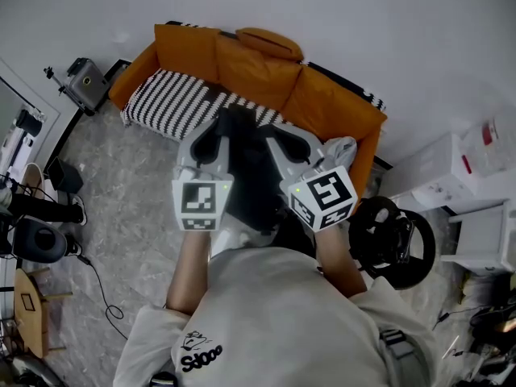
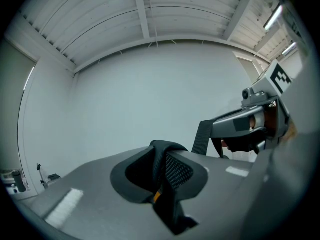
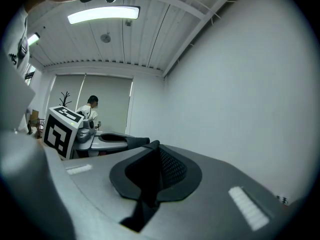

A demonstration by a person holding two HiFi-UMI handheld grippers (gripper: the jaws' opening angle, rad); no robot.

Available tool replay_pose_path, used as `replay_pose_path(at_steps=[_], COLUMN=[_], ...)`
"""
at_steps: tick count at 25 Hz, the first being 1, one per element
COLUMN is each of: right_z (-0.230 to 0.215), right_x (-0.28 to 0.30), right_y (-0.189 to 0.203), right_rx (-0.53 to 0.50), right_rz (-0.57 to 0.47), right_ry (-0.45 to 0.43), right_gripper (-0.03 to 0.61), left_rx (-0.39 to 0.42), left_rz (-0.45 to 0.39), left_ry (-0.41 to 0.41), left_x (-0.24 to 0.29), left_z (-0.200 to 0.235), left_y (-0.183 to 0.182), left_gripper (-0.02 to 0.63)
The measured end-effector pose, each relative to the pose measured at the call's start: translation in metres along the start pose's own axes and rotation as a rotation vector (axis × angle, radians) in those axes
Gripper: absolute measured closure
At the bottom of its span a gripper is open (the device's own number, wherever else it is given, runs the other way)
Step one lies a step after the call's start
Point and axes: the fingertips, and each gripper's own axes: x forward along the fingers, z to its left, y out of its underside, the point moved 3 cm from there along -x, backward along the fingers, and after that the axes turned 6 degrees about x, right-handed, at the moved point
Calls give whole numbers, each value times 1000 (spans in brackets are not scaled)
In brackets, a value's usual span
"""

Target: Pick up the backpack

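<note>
The black backpack [image 1: 248,172] hangs in the air between my two grippers, in front of the sofa. My left gripper [image 1: 211,139] is shut on one of its black straps [image 2: 161,151], which folds over the closed pads [image 2: 176,171]. My right gripper [image 1: 284,142] is shut on another black strap [image 3: 150,156]. Both grippers point level, side by side, and the bag's body drops below them. In the left gripper view the right gripper [image 2: 250,125] shows with a strap [image 2: 202,136] hanging from it. In the right gripper view the left gripper [image 3: 107,141] shows the same way.
An orange sofa [image 1: 242,67] with a black-and-white striped cover [image 1: 173,99] stands against the wall ahead. A black steering-wheel rig [image 1: 393,239] and white boxes [image 1: 451,168] are at the right. Gear and cables lie on the marble floor [image 1: 121,216] at the left. A person [image 3: 89,109] stands far back.
</note>
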Motion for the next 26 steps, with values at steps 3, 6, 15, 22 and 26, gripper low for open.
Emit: replay_pose_path(at_steps=[3,6,15,22,26], right_z=[0,1,-3,-4,-5], right_x=[-1,-2,-7,-6,-4], right_y=[2,4,9,12,14], right_rx=[-12,-17,-30,-26,-28], right_rz=[20,31,43,54,59], right_ry=[18,29,57,66,74], right_gripper=[574,574,574,574,574], left_rx=[0,-8,-32,-37,-35], left_rz=[5,9,14,21,26], left_ry=[8,16,43,59,63], left_x=[-1,-2,2,6,7], left_z=[-3,-5,-12,-12,-11], left_y=[3,5,9,12,15], left_gripper=[565,565,565,565,565])
